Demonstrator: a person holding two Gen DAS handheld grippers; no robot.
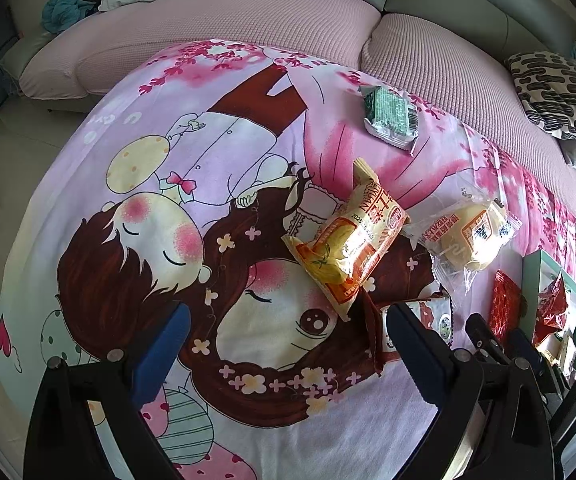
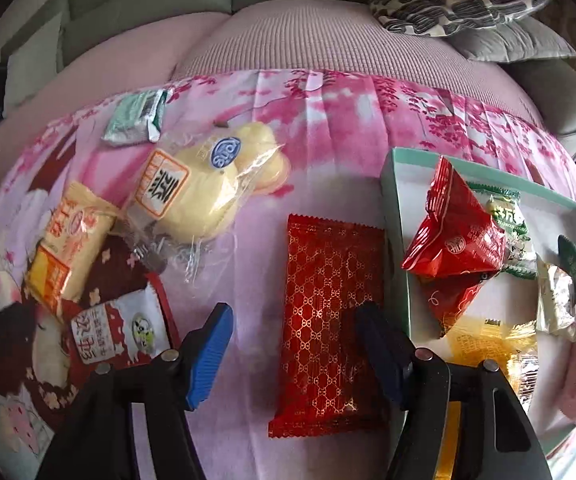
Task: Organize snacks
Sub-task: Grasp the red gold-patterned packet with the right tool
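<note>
right wrist view: right gripper (image 2: 292,344) jaws apart over the red patterned packet (image 2: 328,300), which lies flat on the pink cloth (image 2: 328,128) just beside the teal box (image 2: 394,208); whether the pads touch it i cannot tell. box sits near the cloth's right edge, holding more snacks. left gripper (image 1: 288,344) spread wide, empty, yellow packet (image 1: 348,240) beyond it.

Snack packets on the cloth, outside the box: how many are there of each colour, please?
Red packet with gold pattern: 1
Red-and-white packet: 1
Yellow-orange packet: 1
Clear packet with a pale bun: 1
Green packet: 1
Total: 5
</note>
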